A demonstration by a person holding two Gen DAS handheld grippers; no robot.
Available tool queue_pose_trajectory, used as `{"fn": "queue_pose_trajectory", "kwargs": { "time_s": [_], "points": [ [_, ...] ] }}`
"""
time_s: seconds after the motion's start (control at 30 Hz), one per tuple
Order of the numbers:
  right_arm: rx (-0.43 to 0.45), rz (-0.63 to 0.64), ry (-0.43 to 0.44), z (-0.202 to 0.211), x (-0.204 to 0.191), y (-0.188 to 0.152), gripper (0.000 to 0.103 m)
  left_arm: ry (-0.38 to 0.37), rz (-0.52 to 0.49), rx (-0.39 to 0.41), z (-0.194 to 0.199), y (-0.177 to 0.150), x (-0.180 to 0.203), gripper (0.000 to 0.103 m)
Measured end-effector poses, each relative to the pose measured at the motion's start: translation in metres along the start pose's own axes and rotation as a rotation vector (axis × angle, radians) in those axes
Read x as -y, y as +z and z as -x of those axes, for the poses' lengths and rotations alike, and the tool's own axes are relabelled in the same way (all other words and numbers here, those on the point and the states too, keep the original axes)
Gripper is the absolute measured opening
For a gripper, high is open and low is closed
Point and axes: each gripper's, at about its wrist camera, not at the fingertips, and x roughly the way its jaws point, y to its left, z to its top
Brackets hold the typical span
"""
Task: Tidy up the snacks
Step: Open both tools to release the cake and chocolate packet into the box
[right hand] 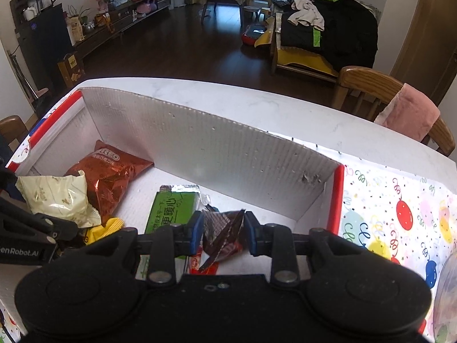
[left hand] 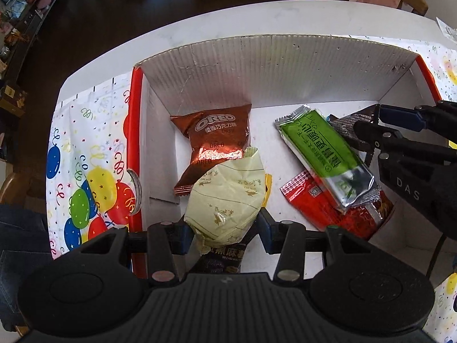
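Note:
A white cardboard box (left hand: 257, 57) with red edges holds the snacks. My left gripper (left hand: 224, 230) is shut on a pale yellow packet (left hand: 228, 194), which hangs low over a copper Oreo pack (left hand: 214, 140) at the box's left side. A dark packet (left hand: 222, 260) shows just under the yellow one. My right gripper (right hand: 223, 235) is shut on a dark crinkled wrapper (right hand: 224, 233), above a green bar packet (right hand: 171, 211) and a red packet (right hand: 197, 263). In the left wrist view the green bar (left hand: 322, 148) lies across the red packet (left hand: 314, 208), and the right gripper (left hand: 368, 140) enters from the right.
The box (right hand: 200, 148) sits on a balloon-print cloth (left hand: 82, 148) over a white table (right hand: 257, 103). A yellow wrapper (right hand: 105, 228) lies beside the Oreo pack (right hand: 111, 174). A wooden chair with a pink cloth (right hand: 408, 114) stands at the table's far right.

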Motion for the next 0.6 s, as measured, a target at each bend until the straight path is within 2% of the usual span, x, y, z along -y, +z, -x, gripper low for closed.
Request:
{"fn": "queue_pose_trajectory", "kwargs": {
  "time_s": [0.3, 0.43, 0.6],
  "points": [
    [0.01, -0.021, 0.039, 0.013, 0.0, -0.001, 0.04, -0.013, 0.023, 0.005, 0.003, -0.002, -0.002, 0.05],
    [0.021, -0.036, 0.065, 0.027, -0.001, -0.002, 0.047, -0.03, 0.043, 0.028, 0.012, -0.005, -0.005, 0.059],
    [0.047, -0.038, 0.079, 0.048, -0.005, -0.005, 0.053, -0.048, 0.051, 0.06, 0.025, -0.012, -0.007, 0.06]
  ]
}}
